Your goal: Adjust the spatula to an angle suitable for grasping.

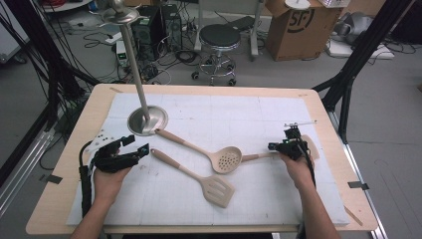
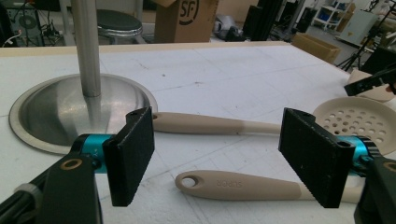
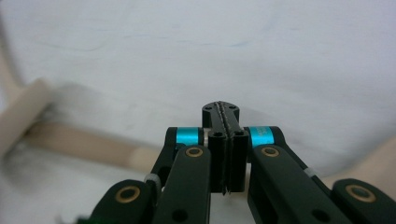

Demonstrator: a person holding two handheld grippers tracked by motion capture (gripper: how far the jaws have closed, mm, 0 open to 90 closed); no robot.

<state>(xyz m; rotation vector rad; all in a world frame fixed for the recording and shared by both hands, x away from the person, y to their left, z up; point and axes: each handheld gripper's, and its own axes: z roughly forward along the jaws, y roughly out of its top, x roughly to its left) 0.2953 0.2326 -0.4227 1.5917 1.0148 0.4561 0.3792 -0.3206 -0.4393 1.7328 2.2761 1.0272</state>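
Three beige kitchen tools lie on the white mat [image 1: 259, 114]. The round skimmer [image 1: 226, 160] has its handle [image 2: 210, 124] reaching toward the steel stand base [image 1: 148, 121]. A slotted spatula [image 1: 217, 190] lies in front of it, and its handle [image 2: 238, 185] sits low between the wide-apart pads of my open left gripper [image 2: 222, 156], untouched. In the high view that left gripper [image 1: 136, 145] hovers by the spatula's handle end. My right gripper [image 1: 273, 146] is shut, jaws pressed together [image 3: 220, 112], just above a third beige handle [image 1: 256, 157] that passes behind them [image 3: 84, 144].
The stand's pole [image 1: 133, 59] rises tall from the base at the mat's left rear. A beige piece [image 1: 312, 148] shows right of the right hand. Beyond the table stand a stool [image 1: 219, 37], a cardboard box [image 1: 298, 27] and cables on the floor.
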